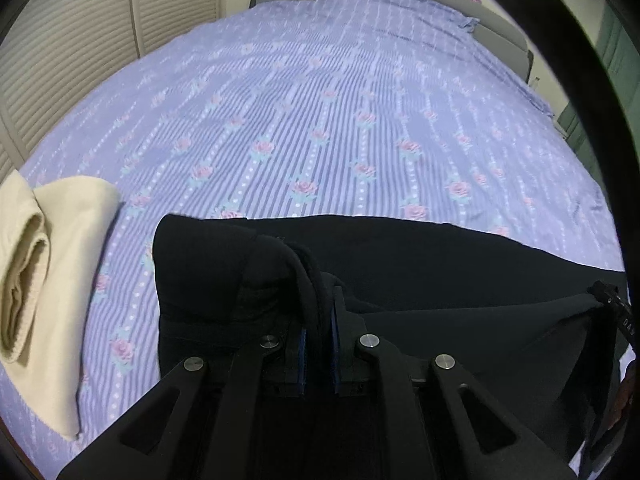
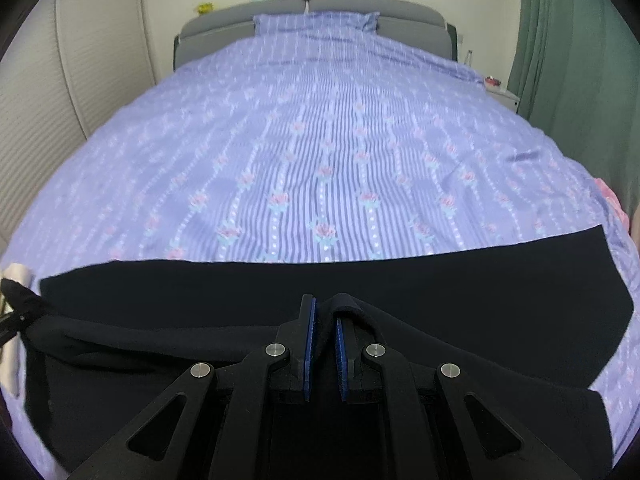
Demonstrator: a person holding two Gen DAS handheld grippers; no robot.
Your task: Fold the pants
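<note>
Black pants [image 1: 420, 264] lie across the near part of a bed with a lilac flowered cover [image 1: 320, 120]. My left gripper [image 1: 318, 320] is shut on a thick bunched edge of the pants, which loops up between its blue pads. At the right edge of this view the right gripper [image 1: 612, 304] shows, pulling a fold taut. In the right wrist view the pants [image 2: 440, 276] spread wide, and my right gripper [image 2: 325, 320] is shut on a raised fold of them. The left gripper [image 2: 12, 320] appears at the far left, holding the other end.
A folded cream garment [image 1: 44, 264] lies on the bed left of the pants. White louvred doors [image 1: 60, 60] stand to the left, a grey headboard [image 2: 320, 8] at the far end, a green curtain [image 2: 568, 40] and a white nightstand [image 2: 504, 96] at the right.
</note>
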